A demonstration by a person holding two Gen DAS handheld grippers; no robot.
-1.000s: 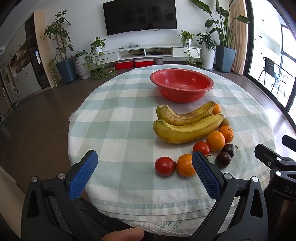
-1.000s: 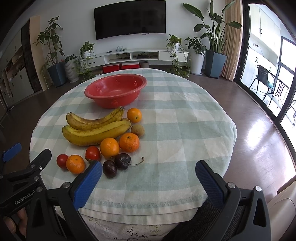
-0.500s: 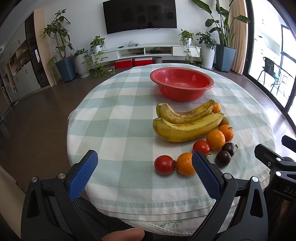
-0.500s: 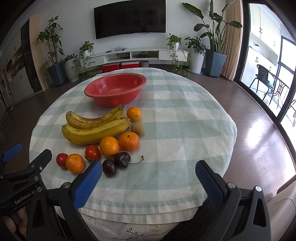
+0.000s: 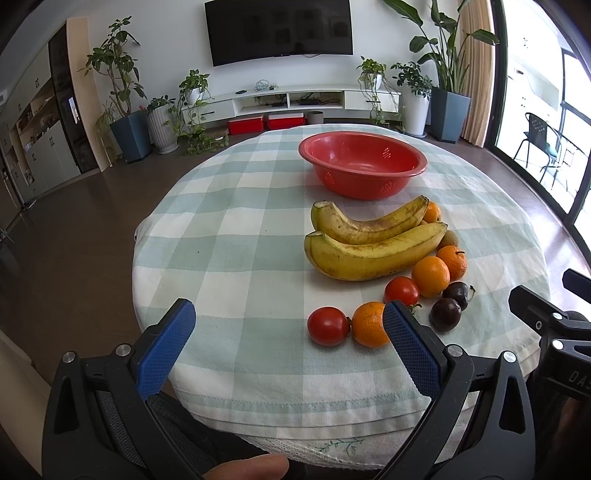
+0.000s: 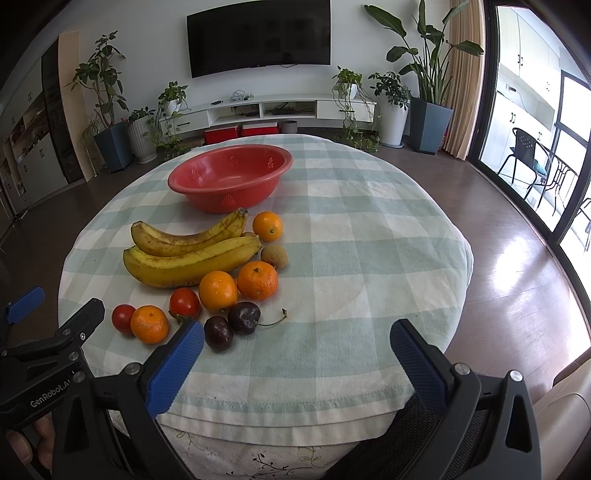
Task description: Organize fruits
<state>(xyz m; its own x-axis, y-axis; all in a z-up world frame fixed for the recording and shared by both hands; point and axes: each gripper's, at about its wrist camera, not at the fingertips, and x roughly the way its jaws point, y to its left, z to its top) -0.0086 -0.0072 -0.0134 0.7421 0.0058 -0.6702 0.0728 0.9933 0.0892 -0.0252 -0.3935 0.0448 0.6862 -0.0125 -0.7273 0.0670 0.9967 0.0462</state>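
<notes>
A red bowl [image 5: 362, 162] stands empty at the far side of a round table; it also shows in the right wrist view [image 6: 229, 177]. Two bananas [image 5: 369, 247] lie in front of it, with several oranges [image 5: 430, 271], two tomatoes [image 5: 328, 326], two dark cherries [image 5: 446, 314] and a small brown fruit [image 6: 274, 256] around them. My left gripper [image 5: 288, 314] is open and empty above the near table edge, left of the fruit. My right gripper [image 6: 295, 338] is open and empty above the near edge, right of the cherries [image 6: 243, 317].
The table wears a green-checked cloth [image 5: 229, 236]. Behind it are a TV [image 5: 279, 29], a low white console, potted plants [image 5: 125, 110] and a glass door on the right. Brown floor surrounds the table.
Both views have shifted very slightly toward the table. No fruit has moved and both grippers stay open.
</notes>
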